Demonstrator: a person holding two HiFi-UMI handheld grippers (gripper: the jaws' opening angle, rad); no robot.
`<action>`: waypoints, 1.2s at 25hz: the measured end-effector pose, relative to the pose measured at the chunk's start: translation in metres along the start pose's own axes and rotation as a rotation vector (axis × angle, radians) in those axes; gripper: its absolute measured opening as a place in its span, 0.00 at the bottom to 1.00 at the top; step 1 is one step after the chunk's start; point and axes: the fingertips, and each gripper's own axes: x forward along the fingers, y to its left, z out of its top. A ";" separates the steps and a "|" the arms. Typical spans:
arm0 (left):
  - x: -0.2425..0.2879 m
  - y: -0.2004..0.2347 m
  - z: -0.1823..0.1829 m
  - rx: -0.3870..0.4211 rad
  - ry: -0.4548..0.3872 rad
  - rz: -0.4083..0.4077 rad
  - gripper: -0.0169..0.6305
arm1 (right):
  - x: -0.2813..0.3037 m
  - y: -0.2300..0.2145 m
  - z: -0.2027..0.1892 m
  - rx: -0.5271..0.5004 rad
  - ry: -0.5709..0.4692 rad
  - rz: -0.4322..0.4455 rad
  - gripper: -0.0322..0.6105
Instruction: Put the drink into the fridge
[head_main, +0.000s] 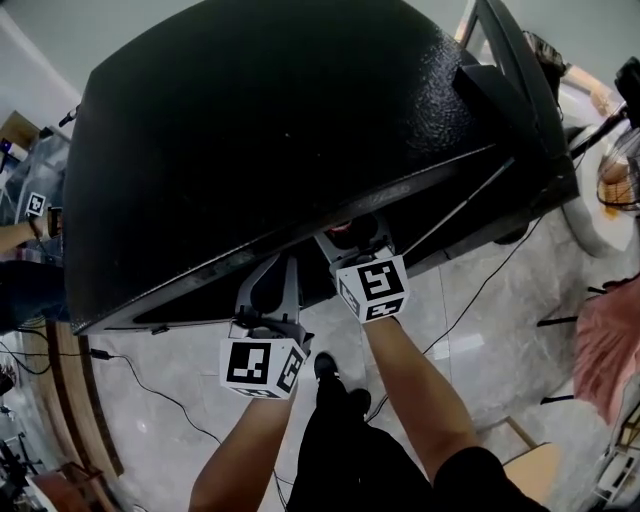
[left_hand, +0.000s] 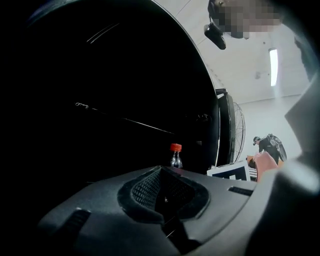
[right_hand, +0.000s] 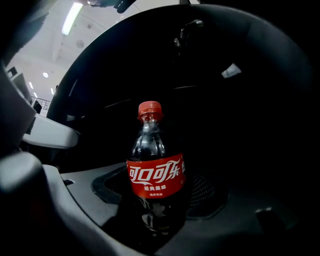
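The drink is a small cola bottle (right_hand: 156, 180) with a red cap and a red label. It stands upright between the jaws of my right gripper (right_hand: 160, 215), which is shut on its lower body. In the head view the right gripper (head_main: 358, 240) reaches under the front edge of the big black fridge (head_main: 280, 130). My left gripper (head_main: 268, 295) is just left of it and a little lower. In the left gripper view its pads (left_hand: 162, 192) meet with nothing between them. Beyond them shows the bottle's red cap (left_hand: 175, 147) against the dark fridge (left_hand: 100, 100).
Black cables (head_main: 160, 395) trail over the pale tiled floor. A white round table (head_main: 600, 190) stands at the right. A dark upright frame (head_main: 520, 90) rises at the fridge's right side. Another person's arm with a marker cube (head_main: 35, 205) is at the far left.
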 end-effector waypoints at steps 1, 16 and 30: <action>0.001 0.002 0.000 -0.006 0.001 0.006 0.05 | 0.003 0.000 -0.003 -0.004 0.007 0.001 0.56; -0.004 0.005 -0.010 -0.046 -0.011 0.013 0.05 | 0.020 0.008 -0.019 -0.061 0.038 0.008 0.56; -0.019 -0.002 -0.010 -0.049 0.027 0.009 0.05 | 0.019 0.008 -0.032 -0.062 0.163 0.019 0.56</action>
